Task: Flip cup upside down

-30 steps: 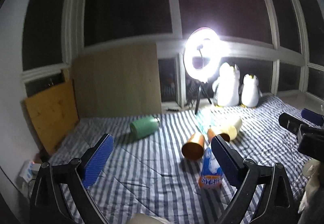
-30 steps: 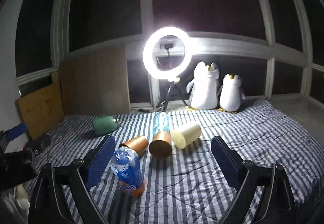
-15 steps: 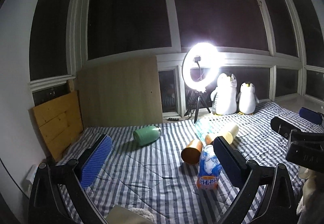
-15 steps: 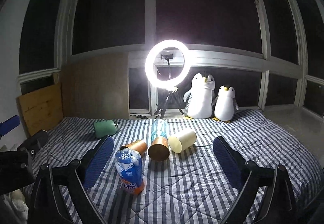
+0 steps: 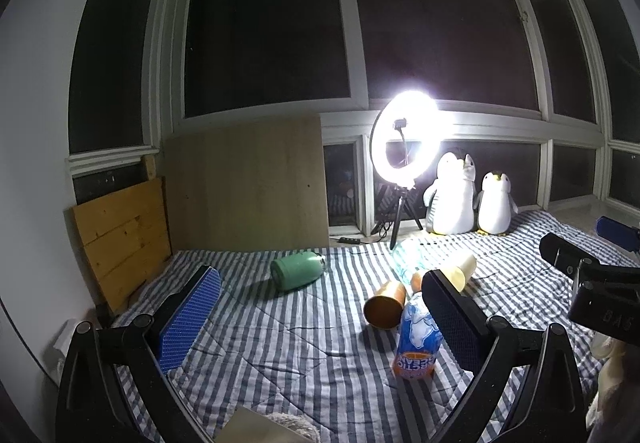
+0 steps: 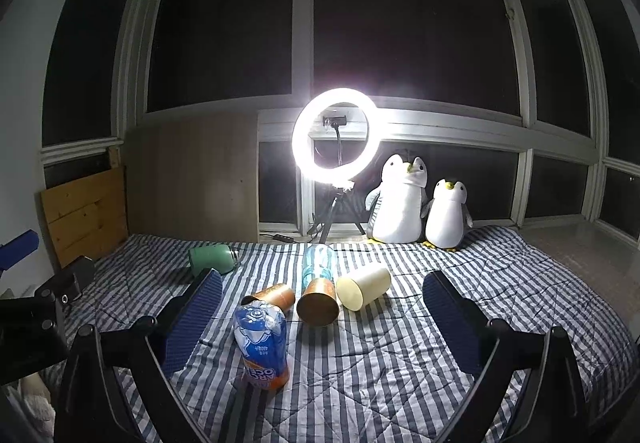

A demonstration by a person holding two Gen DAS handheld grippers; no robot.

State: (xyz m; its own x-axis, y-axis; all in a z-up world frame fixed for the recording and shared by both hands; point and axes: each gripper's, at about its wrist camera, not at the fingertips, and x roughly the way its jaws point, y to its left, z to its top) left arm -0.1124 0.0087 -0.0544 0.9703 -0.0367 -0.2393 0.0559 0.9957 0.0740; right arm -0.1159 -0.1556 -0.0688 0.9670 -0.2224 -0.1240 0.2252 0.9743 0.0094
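Several cups lie on their sides on a striped bedspread (image 6: 400,383): two copper cups (image 6: 318,301) (image 6: 270,295), a cream cup (image 6: 362,286) and a green cup (image 6: 210,260). In the left wrist view I see one copper cup (image 5: 385,305), the cream cup (image 5: 462,269) and the green cup (image 5: 296,273). My left gripper (image 5: 318,317) is open and empty, short of the cups. My right gripper (image 6: 320,317) is open and empty, held in front of the copper cups. Each gripper shows at the edge of the other's view.
A blue and orange bottle (image 6: 262,349) stands upside down in front of the cups. A clear bottle (image 6: 318,263) lies behind them. A ring light on a tripod (image 6: 336,139), two plush penguins (image 6: 400,199) and wooden boards (image 5: 244,183) stand at the far edge.
Both views have tilted up and drawn back a little, so the cups sit lower and smaller in frame. Nothing on the bed has moved, and both grippers stay open.
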